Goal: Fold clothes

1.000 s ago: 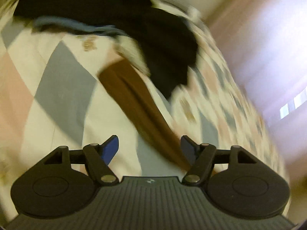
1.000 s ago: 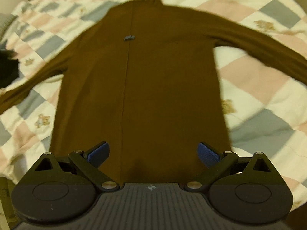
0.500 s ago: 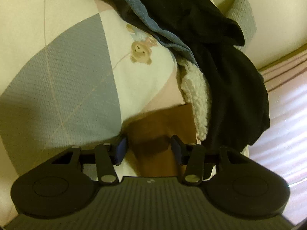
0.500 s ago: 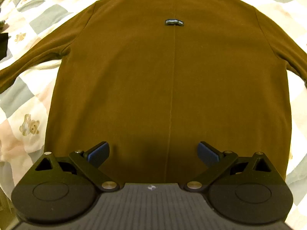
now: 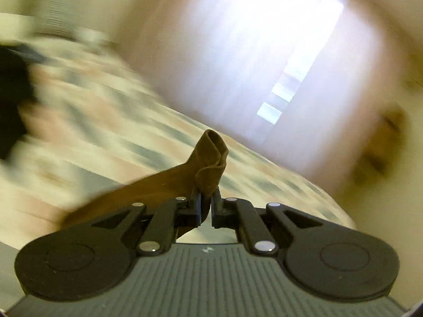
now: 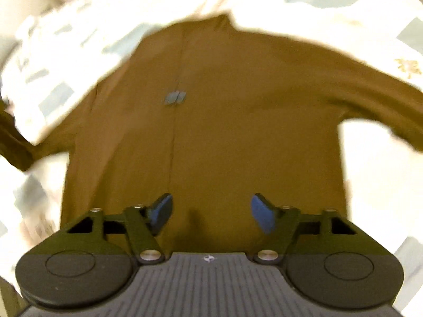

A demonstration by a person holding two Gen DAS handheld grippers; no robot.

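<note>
A brown long-sleeved top [image 6: 224, 132] lies spread flat on the checked bed quilt [image 6: 79, 39], neck away from me, with a small dark label on its middle seam. My right gripper [image 6: 210, 212] is open and hovers over the lower hem. My left gripper [image 5: 206, 202] is shut on the cuff of the brown sleeve [image 5: 211, 158] and holds it lifted above the quilt [image 5: 105, 121]. The sleeve trails down to the left. The lifted sleeve end also shows at the left edge of the right wrist view [image 6: 13, 142].
A dark pile of other clothes [image 5: 10, 100] lies blurred at the left of the left wrist view. Pink curtains with a bright window gap [image 5: 290, 79] stand behind the bed. The bed's edge runs along the lower right there.
My left gripper closed on the sleeve cuff and lifted it off the quilt, swinging away from the dark clothes pile. My right gripper narrowed a little and shifted over the hem.
</note>
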